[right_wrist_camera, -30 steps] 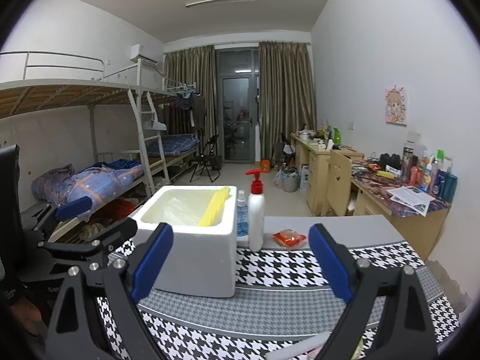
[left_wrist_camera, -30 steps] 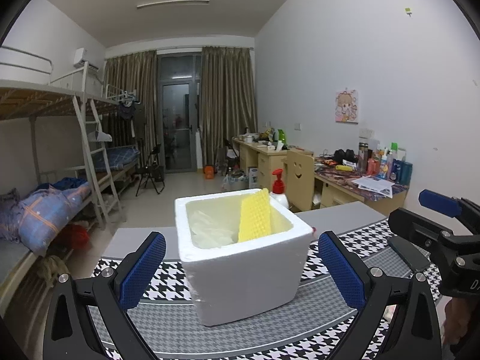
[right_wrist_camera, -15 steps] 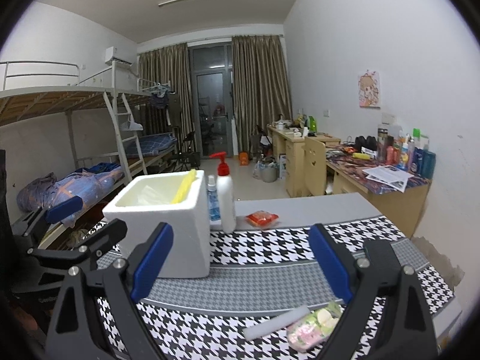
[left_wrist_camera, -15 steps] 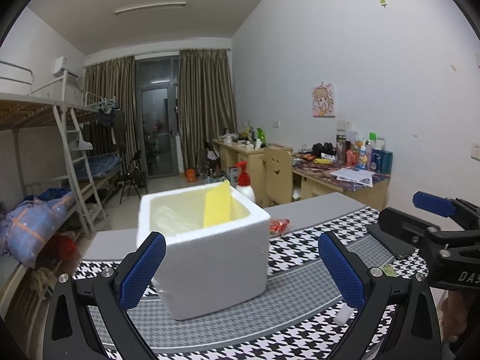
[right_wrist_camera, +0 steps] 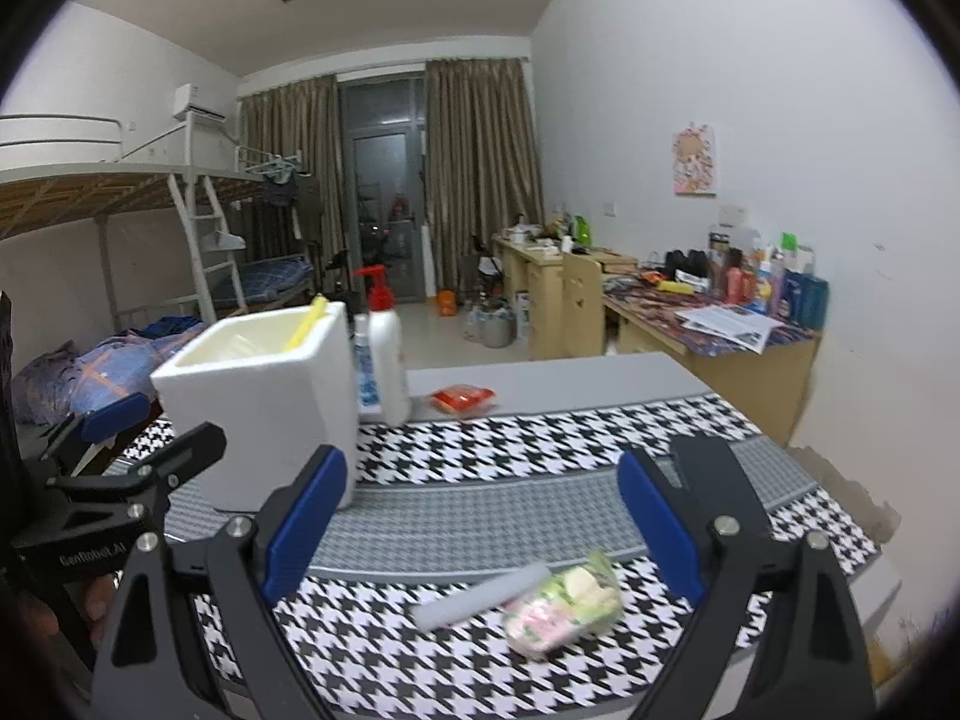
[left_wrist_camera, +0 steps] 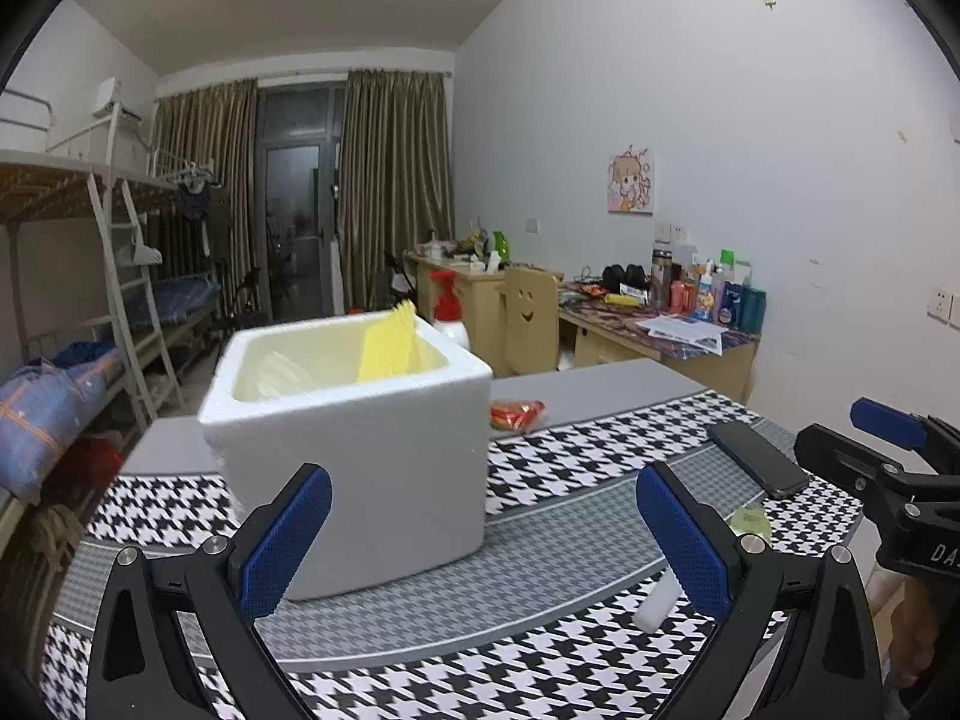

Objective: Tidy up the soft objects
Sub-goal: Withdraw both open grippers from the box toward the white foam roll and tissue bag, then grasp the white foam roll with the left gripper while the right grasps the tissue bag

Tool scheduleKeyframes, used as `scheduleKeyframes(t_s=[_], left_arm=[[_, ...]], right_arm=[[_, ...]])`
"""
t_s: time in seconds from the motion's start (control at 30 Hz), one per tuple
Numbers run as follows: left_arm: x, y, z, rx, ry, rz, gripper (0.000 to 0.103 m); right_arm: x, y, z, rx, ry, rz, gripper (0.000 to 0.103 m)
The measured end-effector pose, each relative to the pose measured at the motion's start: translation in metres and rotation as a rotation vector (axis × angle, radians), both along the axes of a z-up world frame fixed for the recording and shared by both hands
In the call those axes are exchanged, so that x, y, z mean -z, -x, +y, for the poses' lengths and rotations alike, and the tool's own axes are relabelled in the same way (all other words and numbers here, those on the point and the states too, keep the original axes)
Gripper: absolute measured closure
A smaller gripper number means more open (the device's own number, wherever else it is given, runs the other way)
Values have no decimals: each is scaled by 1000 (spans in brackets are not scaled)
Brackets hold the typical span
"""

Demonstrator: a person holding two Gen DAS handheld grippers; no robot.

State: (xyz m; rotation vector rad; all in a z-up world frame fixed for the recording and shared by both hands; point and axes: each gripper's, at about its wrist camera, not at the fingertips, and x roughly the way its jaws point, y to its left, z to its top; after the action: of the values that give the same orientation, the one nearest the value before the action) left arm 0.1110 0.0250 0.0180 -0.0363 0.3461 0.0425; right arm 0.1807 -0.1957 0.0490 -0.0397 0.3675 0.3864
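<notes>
Both views have swung right since a second ago. Foam box [left_wrist_camera: 354, 450] with yellow sponge [left_wrist_camera: 387, 345] stands on worktop [right_wrist_camera: 480, 516]; white roll [right_wrist_camera: 480, 594] and pastel bag [right_wrist_camera: 564, 606] lie between my right fingers [right_wrist_camera: 483, 522]. Left fingers [left_wrist_camera: 483, 534], right fingers: wide, empty.

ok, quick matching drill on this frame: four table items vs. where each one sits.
Items:
1 yellow sponge
2 red snack packet
3 phone
4 white foam stick

Places:
A beside the bag of soft pieces
B inside the foam box
C by the pump bottle
D table's right side

Pairs: 1-B, 2-C, 3-D, 4-A
</notes>
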Motion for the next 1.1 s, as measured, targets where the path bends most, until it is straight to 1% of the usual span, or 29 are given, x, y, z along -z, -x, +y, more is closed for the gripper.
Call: scheduleKeyframes(t_s=[0.17, 0.23, 0.33, 0.5, 0.8, 1.1], left_arm=[[7, -4, -16, 56, -20, 16, 1], [10, -6, -20, 81, -17, 21, 1], [15, -14, -27, 114, -28, 56, 1], [25, -22, -35, 138, -34, 106, 1], [36, -38, -49, 192, -47, 174, 1], [47, -54, -66, 245, -105, 242, 1]], right_arm=[[10, -4, -17, 38, -1, 37, 9], [12, -4, -21, 50, -2, 44, 9], [14, -2, -25, 64, 0, 48, 9], [21, -2, -32, 79, 2, 64, 9], [39, -11, -44, 107, -16, 129, 9], [56, -23, -49, 117, -22, 191, 9]])
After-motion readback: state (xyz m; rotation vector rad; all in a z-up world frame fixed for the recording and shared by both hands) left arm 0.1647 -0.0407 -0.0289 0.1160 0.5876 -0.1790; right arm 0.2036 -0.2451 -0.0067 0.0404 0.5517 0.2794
